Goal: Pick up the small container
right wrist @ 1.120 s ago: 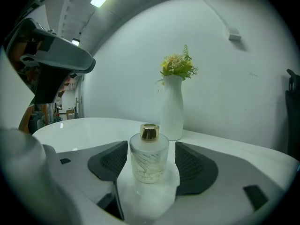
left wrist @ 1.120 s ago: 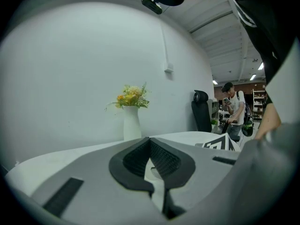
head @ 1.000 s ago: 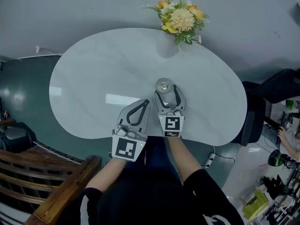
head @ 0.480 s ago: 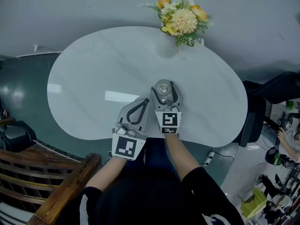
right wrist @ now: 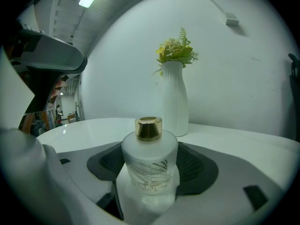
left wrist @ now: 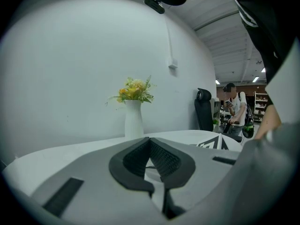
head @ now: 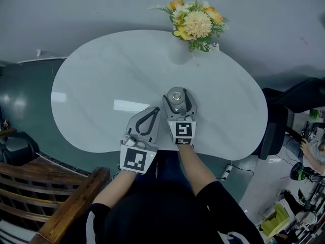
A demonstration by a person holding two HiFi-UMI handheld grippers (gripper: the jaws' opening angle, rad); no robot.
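Straddling small container (right wrist: 150,165), right tongs (right wrist: 151,150) parted; left tongs (left wrist: 150,139) closed.

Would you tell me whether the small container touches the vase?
Apart. The head view shows bare table between the small container and the vase.

Grippers: two, the left gripper (head: 154,110) and the right gripper (head: 177,93)
Small container (right wrist: 149,163): one
Vase of flowers (head: 194,23): one
Table (head: 99,80): one
Black office chair (head: 299,98): one
Wooden chair (head: 53,187): one

Frosted glass container (right wrist: 150,165) with glossy gold metal cap (right wrist: 148,128).
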